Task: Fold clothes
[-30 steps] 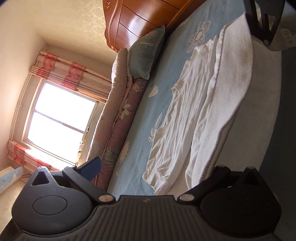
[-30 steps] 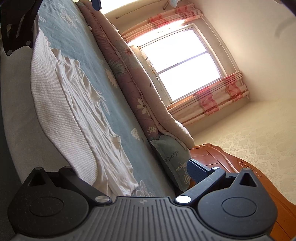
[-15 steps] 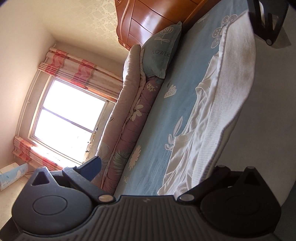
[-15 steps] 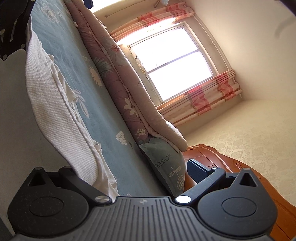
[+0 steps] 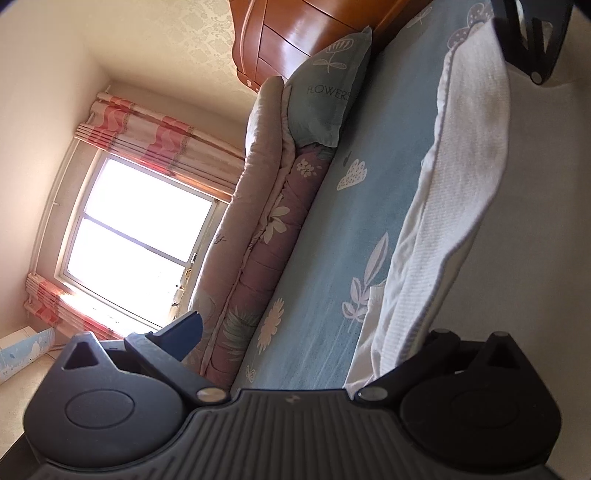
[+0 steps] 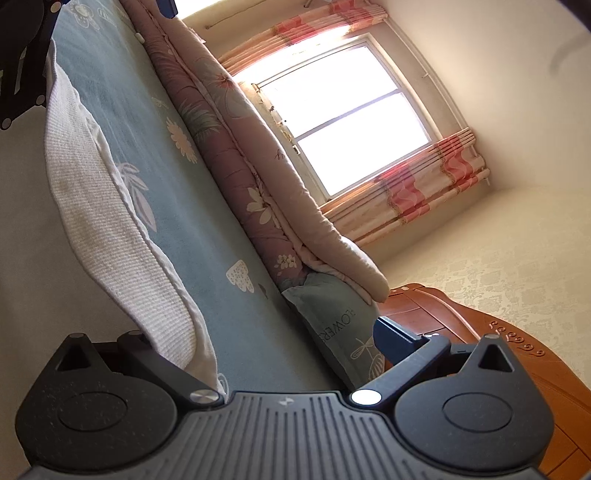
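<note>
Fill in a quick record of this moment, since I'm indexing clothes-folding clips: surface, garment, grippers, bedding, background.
surface: blue floral bed sheet
garment: white waffle-knit garment, a long band running from one gripper to the other, with a thinner white layer beside it
left gripper: open, one finger hidden by the garment's end
right gripper: open, at the garment's other end
bedding: FLOWERS pillow, rolled floral quilt
background: wooden headboard, window, pink striped curtains
</note>
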